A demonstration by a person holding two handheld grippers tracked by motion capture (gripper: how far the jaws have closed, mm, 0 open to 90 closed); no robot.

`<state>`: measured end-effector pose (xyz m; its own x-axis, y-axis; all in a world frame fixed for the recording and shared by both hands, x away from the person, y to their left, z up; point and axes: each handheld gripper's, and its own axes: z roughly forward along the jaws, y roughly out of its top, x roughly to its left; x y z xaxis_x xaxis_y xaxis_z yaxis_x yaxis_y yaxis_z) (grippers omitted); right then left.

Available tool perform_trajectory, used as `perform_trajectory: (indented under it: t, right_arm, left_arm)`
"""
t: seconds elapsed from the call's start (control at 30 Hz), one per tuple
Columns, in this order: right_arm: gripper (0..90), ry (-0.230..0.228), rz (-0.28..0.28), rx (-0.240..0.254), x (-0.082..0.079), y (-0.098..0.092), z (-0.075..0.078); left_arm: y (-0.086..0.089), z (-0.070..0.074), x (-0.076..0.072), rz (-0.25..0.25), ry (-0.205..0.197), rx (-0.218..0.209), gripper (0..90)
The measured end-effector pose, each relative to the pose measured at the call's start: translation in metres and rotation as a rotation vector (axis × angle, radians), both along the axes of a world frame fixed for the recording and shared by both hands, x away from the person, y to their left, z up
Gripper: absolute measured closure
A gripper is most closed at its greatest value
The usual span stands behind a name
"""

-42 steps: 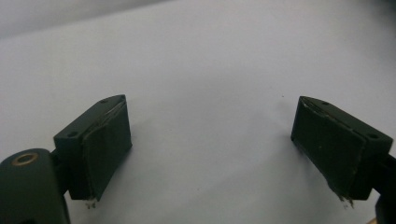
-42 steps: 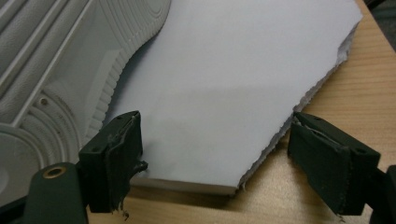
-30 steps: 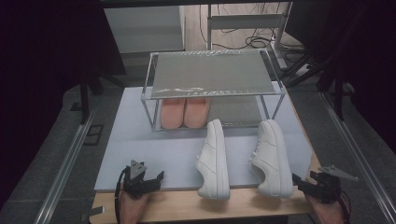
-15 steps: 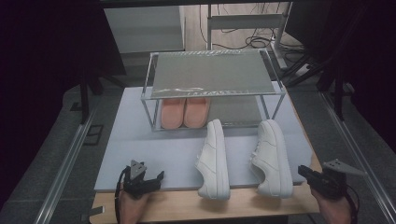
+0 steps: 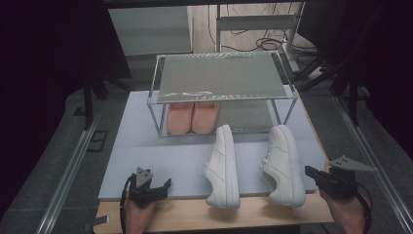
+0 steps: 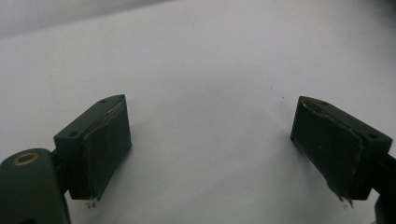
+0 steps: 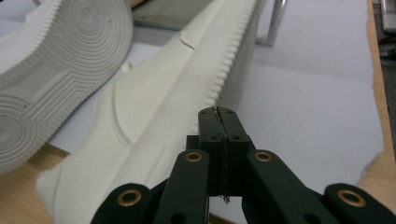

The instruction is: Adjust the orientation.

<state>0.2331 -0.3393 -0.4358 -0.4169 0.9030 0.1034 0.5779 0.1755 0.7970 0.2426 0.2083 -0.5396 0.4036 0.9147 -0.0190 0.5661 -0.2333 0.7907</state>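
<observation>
- The right white shoe point(image 5: 284, 165) lies on its side on the pale sheet point(image 5: 160, 156) covering the surface, its heel end reaching over the sheet's near edge onto bare wood.
- The right hand-held gripper point(image 5: 311, 172) hangs just beside that shoe's heel end, on its right, apart from it as far as the high view lets me judge.
- In the right gripper view the right hand-held gripper point(image 7: 219, 122) has its jaws pressed flat together with nothing between them; they have just been closing. The shoe's side wall point(image 7: 154, 121) runs away from the tips on their left.
- The left white shoe point(image 5: 223, 168) lies on its side just left of the first, its ribbed sole point(image 7: 51, 70) facing the right hand-held gripper.
- The left hand-held gripper point(image 5: 160, 187) rests at the sheet's near edge, well apart from both white shoes, to their left.
- In the left gripper view the left hand-held gripper point(image 6: 210, 154) stands spread wide over the bare sheet, pinching nothing.
- A pair of pink shoes point(image 5: 192, 117) sits under the metal rack point(image 5: 219, 78) at the far side.
</observation>
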Motion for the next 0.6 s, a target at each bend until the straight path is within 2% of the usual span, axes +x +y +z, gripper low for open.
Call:
perform_trajectory:
  t: [0.33, 0.47, 0.6]
  right_arm:
    - [89.4, -0.001, 0.048, -0.03, 0.011, 0.022, 0.005]
    - [89.4, 0.012, 0.039, -0.044, 0.014, 0.022, 0.002]
    - [89.5, 0.028, 0.028, -0.007, 0.014, 0.016, 0.0]
  left_arm:
    - [0.0, 0.0, 0.0, 0.001, 0.0, -0.001, 11.8]
    - [0.0, 0.0, 0.0, 0.002, 0.0, -0.001, 11.9]
    - [0.0, 0.0, 0.0, 0.002, -0.001, -0.001, 11.9]
